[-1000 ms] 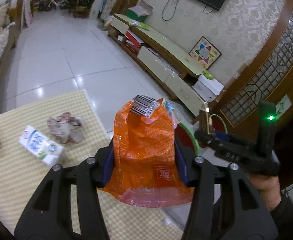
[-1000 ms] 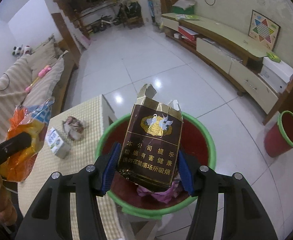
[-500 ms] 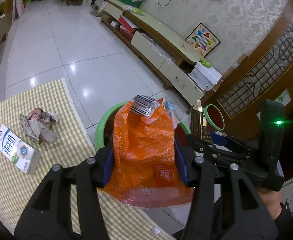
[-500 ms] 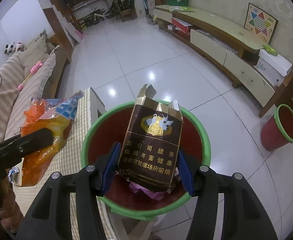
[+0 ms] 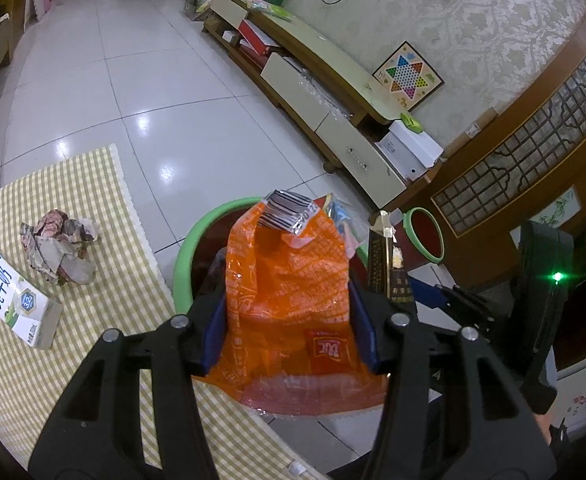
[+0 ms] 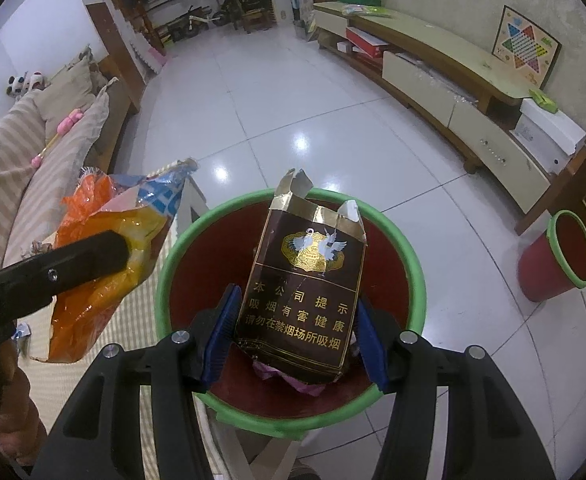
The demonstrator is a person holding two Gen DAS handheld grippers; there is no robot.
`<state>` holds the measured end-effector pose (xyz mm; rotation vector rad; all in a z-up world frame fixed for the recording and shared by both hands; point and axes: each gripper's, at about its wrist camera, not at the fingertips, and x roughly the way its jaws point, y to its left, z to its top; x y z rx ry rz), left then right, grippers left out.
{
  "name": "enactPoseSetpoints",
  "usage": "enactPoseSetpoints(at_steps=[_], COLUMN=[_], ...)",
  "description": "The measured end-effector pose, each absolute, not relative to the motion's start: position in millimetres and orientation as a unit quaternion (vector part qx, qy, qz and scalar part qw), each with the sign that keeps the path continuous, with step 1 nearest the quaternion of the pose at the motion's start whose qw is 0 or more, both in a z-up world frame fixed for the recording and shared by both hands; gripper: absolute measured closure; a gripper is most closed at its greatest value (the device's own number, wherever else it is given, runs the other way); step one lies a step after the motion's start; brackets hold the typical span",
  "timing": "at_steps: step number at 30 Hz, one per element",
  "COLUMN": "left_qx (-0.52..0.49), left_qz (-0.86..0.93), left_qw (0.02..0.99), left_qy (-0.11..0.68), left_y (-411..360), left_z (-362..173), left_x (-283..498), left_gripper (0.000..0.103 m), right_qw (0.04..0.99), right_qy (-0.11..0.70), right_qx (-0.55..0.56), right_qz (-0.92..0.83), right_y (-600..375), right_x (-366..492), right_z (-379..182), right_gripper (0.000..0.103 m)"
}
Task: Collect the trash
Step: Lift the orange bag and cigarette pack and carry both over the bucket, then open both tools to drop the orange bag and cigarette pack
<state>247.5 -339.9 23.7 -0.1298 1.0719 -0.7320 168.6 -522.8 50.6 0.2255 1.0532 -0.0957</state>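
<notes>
We see a glossy white tiled floor [image 6: 293,92], a long low cabinet [image 6: 445,68] along the patterned wall [image 5: 505,32], and a striped sofa [image 6: 33,140].

The snack wrapper [image 5: 289,300] is bright orange with white print, a black-and-white barcode and a red panel. The cigarette pack [image 6: 305,292] is dark brown with gold lettering and white cranes. The bin [image 6: 415,280] is dark red inside with a green rim. The worktop [image 5: 53,380] wears a yellow-and-white check. The milk carton [image 5: 13,308] is white with green and blue.
</notes>
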Motion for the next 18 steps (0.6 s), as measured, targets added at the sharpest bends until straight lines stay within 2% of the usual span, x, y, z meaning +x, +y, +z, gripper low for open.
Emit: enactPoseSetpoints(at_steps=[4,7,9,10,12,16,18], left_qx=[-0.062,-0.062,-0.061,-0.061,-0.060,-0.060,-0.060], left_qz=[-0.341,-0.340,-0.338,-0.337,-0.335,-0.326,-0.318], left_qw=[0.794,0.794,0.794,0.796,0.799,0.804,0.809], left_qy=[0.500,0.501,0.502,0.499,0.496,0.493,0.490], left_y=[-343,-347,-349,-349,-348,-342,-335], left_z=[24,24,24,24,24,23,24], left_x=[250,251,251,251,250,249,248], left_gripper=[0.052,0.046,0.031,0.028,0.015,0.007,0.006], right_qw=[0.856,0.857,0.856,0.856,0.852,0.849,0.850], right_qy=[0.504,0.503,0.504,0.504,0.510,0.515,0.513], right_qx=[0.102,0.097,0.096,0.097,0.100,0.094,0.094], right_qz=[-0.052,-0.058,-0.062,-0.064,-0.067,-0.071,-0.071], right_y=[-521,-521,-521,-520,-521,-521,-521], right_x=[169,167,166,166,166,167,167], right_z=[50,49,49,49,46,44,45], right_gripper=[0.049,0.049,0.048,0.047,0.046,0.027,0.025])
